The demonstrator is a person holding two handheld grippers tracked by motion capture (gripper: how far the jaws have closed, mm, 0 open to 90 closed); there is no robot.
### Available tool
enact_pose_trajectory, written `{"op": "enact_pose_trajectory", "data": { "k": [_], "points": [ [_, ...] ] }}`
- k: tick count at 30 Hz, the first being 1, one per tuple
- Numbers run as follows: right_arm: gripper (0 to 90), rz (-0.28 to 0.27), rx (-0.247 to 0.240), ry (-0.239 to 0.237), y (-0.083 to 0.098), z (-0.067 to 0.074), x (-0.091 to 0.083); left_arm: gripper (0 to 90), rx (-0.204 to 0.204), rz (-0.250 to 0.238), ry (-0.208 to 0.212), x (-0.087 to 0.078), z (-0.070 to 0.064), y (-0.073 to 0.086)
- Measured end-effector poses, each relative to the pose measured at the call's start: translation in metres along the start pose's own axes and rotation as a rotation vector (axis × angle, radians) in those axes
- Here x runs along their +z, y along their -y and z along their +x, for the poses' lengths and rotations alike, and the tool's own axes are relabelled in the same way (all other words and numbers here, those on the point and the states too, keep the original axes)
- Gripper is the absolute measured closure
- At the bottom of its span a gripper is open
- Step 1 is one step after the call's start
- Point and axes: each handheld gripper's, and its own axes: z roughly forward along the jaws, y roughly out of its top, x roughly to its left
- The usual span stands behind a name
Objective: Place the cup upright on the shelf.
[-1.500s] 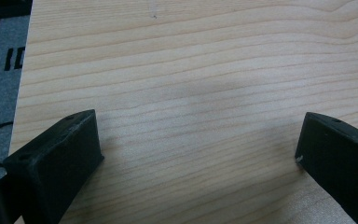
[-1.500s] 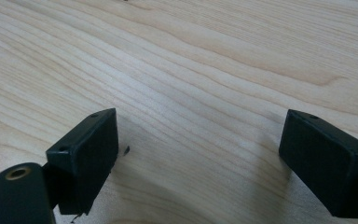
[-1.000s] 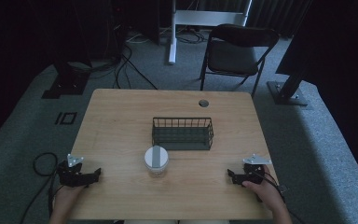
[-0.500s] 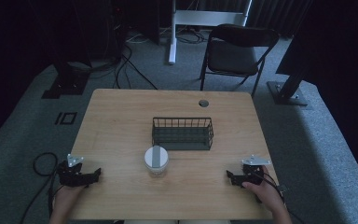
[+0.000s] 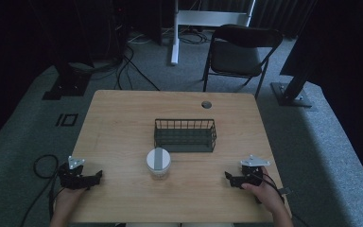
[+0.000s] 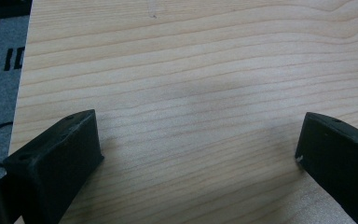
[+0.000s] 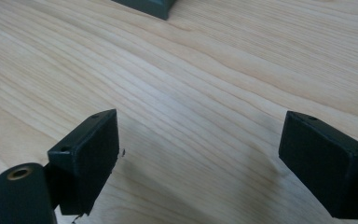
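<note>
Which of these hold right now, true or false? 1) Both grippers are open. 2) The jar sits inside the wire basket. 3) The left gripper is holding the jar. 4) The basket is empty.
1) True: the left gripper and the right gripper both have their jaws spread over bare table.
2) False: the jar stands on the table in front of the wire basket.
3) False: the left gripper holds nothing and is apart from the jar.
4) True, as far as the high view shows.

Dim lab: equipment stands (image 5: pixel 68 71), floor cables (image 5: pixel 123 61).
</note>
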Motion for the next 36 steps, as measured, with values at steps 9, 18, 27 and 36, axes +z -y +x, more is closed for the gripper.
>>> {"op": "enact_pose_trajectory", "data": {
  "k": [9, 18, 27, 36],
  "points": [
    [12.1, -0.017, -0.029, -0.037, -0.01, 0.013, 0.002, 0.1, 0.0, 0.0, 0.0, 0.0, 0.0, 0.0],
    [12.1, -0.029, -0.046, -0.083, -0.019, 0.028, 0.007, 0.1, -0.002, -0.001, 0.0, 0.0, 0.0, 0.0],
    [12.2, -0.045, -0.082, -0.132, -0.029, 0.046, 0.013, 0.1, -0.002, -0.001, 0.0, 0.0, 0.0, 0.0],
    [12.3, -0.054, -0.114, -0.185, -0.036, 0.065, 0.019, 0.1, -0.002, -0.001, 0.0, 0.0, 0.0, 0.0]
  ]
}}
